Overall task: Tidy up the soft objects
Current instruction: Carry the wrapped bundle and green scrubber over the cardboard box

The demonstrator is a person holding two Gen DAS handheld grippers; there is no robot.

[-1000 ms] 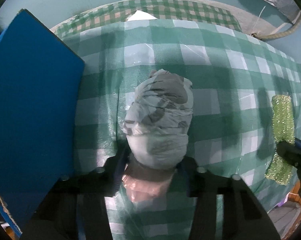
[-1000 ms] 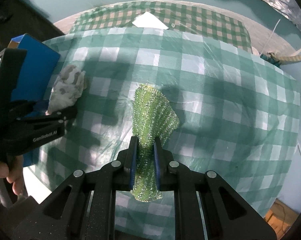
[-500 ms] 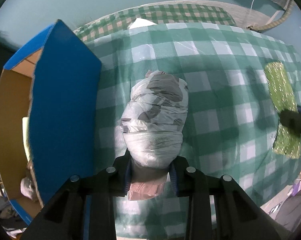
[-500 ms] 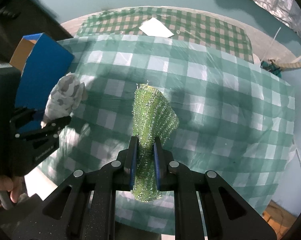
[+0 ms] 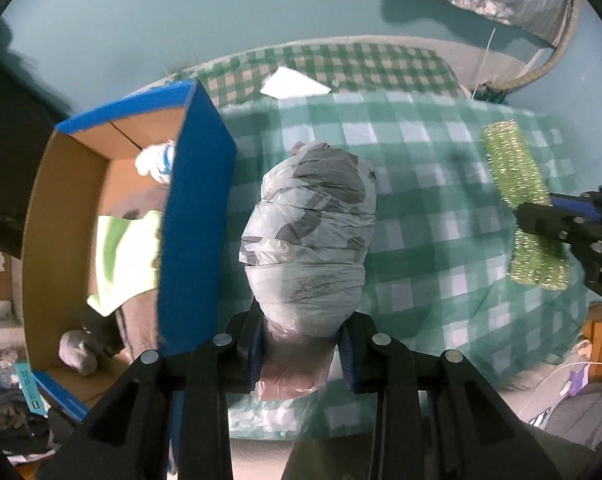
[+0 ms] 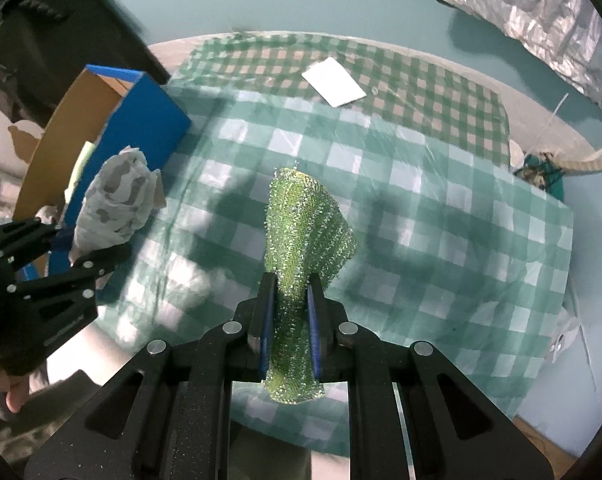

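Note:
My left gripper [image 5: 301,356] is shut on a plastic-wrapped grey-and-white soft bundle [image 5: 313,236] and holds it in the air beside the blue cardboard box [image 5: 197,208]; the bundle also shows in the right wrist view [image 6: 113,208]. My right gripper [image 6: 289,332] is shut on a sparkly green cloth [image 6: 301,232], lifted above the checked table; the cloth also shows at the right of the left wrist view [image 5: 521,184]. The open box holds a lime-green cloth [image 5: 125,256], a white item [image 5: 153,160] and a grey soft item [image 5: 77,350].
A green-and-white checked plastic cover [image 6: 441,220] lies over the table, with a smaller checked cloth [image 6: 401,76] and a white card [image 6: 333,82] at the far end. A silver foil sheet [image 6: 541,12] hangs on the teal wall. Clutter lies on the floor at left [image 5: 5,412].
Both grippers have risen with their loads. The left gripper has shifted so that the box's open inside now shows at its left. The grips have not changed.

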